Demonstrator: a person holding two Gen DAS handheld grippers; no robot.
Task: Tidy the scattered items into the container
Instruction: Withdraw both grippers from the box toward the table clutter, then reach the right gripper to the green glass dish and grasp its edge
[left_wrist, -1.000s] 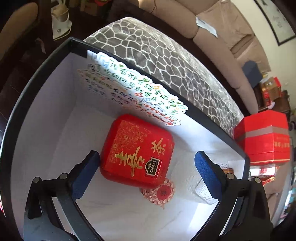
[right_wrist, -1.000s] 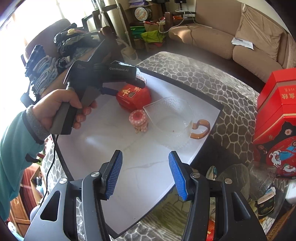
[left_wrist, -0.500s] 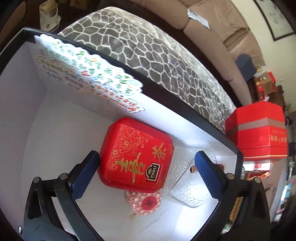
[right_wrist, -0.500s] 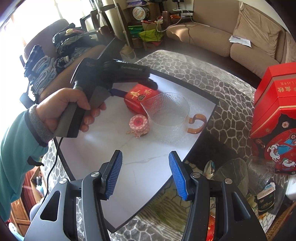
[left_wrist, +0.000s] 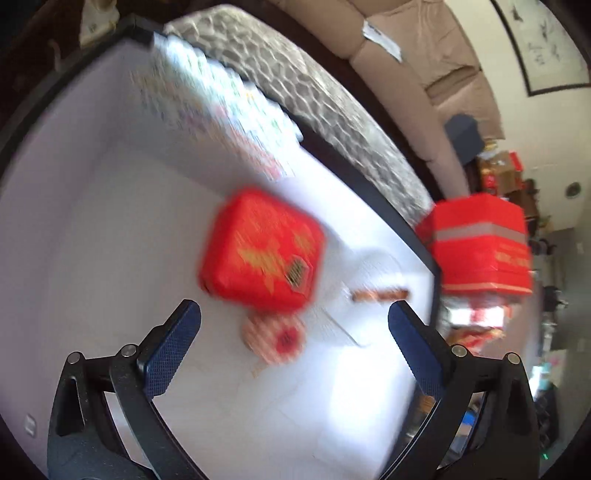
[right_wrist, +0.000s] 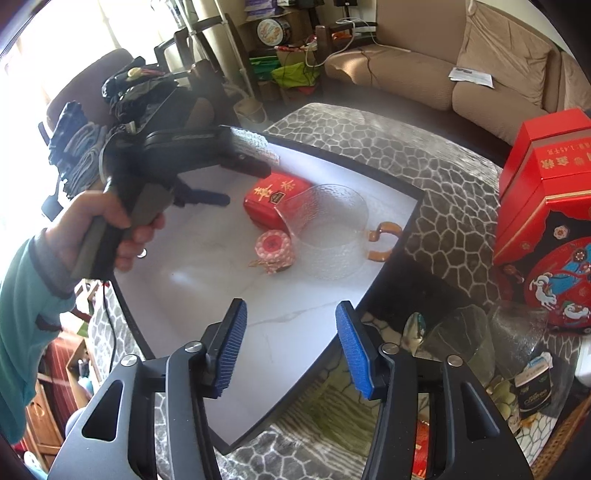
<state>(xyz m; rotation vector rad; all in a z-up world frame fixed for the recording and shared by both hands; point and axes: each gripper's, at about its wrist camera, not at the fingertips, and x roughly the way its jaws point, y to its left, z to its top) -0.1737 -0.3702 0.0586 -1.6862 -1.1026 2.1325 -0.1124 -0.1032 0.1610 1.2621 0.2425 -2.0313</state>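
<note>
Three things are lying inside the shallow white container with a black rim (right_wrist: 415, 218), which is sitting on the counter with a grey stone-pattern cover (right_wrist: 436, 155). The red square tin with gold characters (right_wrist: 275, 201) is resting near the container's far wall. Just in front of the tin is sitting the small round pink packet with a red centre (right_wrist: 275, 247). The clear textured glass cup with an amber handle (right_wrist: 328, 236) is lying on its side, to the right of the tin and touching or nearly touching it, its handle close to the container's right rim.

The left gripper (left_wrist: 293, 345), held by a person's hand (right_wrist: 107, 229) in a teal sleeve, is hovering over the container, left of the tin. Its fingers (left_wrist: 173, 343) are spread wide and nothing is between them; its own view is blurred.

The right gripper (right_wrist: 291, 345) is hanging above the container's near corner, well apart from the tin. Its blue-padded fingers (right_wrist: 231, 349) are closing slightly, about half spread, and are pinching nothing.

A tall red gift box (right_wrist: 539, 184) is standing on the counter, outside the container, far right of the tin.
</note>
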